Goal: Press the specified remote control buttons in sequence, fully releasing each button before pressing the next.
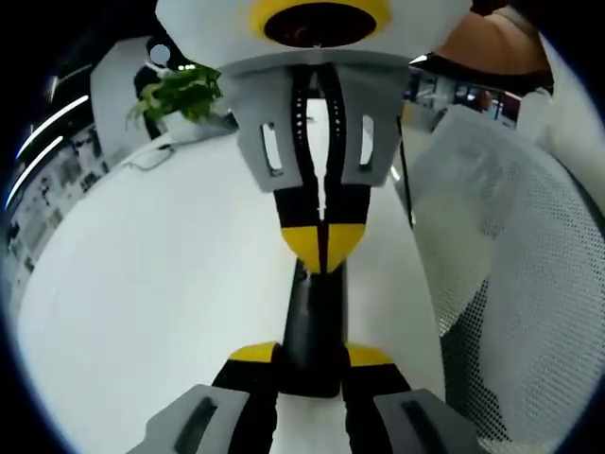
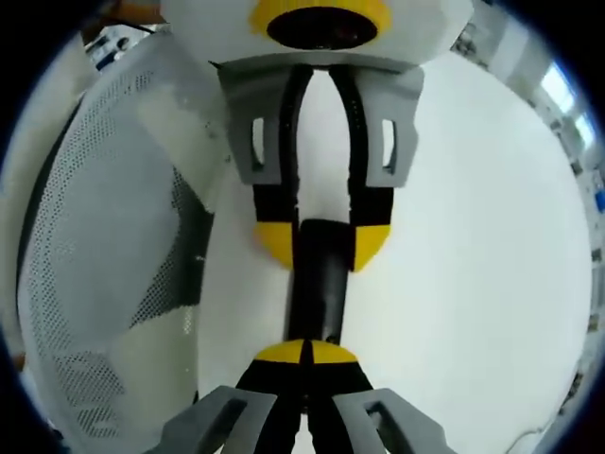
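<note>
Black remote (image 1: 314, 326) is lying on the white table (image 1: 151, 303), gripped at one end by the left gripper (image 1: 312, 357), fingers holding it. The right gripper (image 2: 304, 354), fingers pinched together, is touching the remote's other end. Mesh chair (image 2: 104, 236) standing beside the table.

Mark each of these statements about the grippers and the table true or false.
1. The left gripper clamps the black remote control between its jaws. True.
2. The right gripper has its jaws spread wide. False: they are closed together, with the tips at the remote's end.
3. A green potted plant stands at the far side of the white table. True.
4. The chair beside the table is solid black. False: it is white mesh.
</note>
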`<state>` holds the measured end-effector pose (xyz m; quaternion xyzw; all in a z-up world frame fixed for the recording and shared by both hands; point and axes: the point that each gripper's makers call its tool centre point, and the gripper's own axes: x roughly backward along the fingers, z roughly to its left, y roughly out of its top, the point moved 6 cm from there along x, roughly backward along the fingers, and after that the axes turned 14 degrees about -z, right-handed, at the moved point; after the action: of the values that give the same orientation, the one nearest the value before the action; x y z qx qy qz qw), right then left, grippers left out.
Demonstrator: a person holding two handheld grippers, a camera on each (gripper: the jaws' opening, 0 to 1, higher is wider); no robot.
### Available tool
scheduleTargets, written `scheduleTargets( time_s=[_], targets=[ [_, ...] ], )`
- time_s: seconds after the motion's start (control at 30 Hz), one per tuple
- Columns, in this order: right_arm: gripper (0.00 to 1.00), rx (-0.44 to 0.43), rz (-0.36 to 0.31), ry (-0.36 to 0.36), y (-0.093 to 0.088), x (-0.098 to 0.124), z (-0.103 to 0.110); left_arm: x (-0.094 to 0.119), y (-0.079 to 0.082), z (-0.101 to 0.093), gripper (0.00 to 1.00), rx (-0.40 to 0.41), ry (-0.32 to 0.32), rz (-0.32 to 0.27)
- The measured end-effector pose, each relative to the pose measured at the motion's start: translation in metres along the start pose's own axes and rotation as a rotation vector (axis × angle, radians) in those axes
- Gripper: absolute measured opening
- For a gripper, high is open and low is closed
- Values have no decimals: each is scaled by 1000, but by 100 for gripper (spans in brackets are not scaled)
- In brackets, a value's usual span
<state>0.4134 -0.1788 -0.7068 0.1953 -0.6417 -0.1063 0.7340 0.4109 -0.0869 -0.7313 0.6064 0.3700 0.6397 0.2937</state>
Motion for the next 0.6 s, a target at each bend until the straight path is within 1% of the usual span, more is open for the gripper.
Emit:
scheduleTargets(
  time_s=[0.37,0.6],
  targets=[
    [0,3,-30,-47,4,23,0,-1,1,1,25,1,0,1],
    [0,19,-42,-59,7,30,2,-1,2,1,25,1,1,2]
  ],
)
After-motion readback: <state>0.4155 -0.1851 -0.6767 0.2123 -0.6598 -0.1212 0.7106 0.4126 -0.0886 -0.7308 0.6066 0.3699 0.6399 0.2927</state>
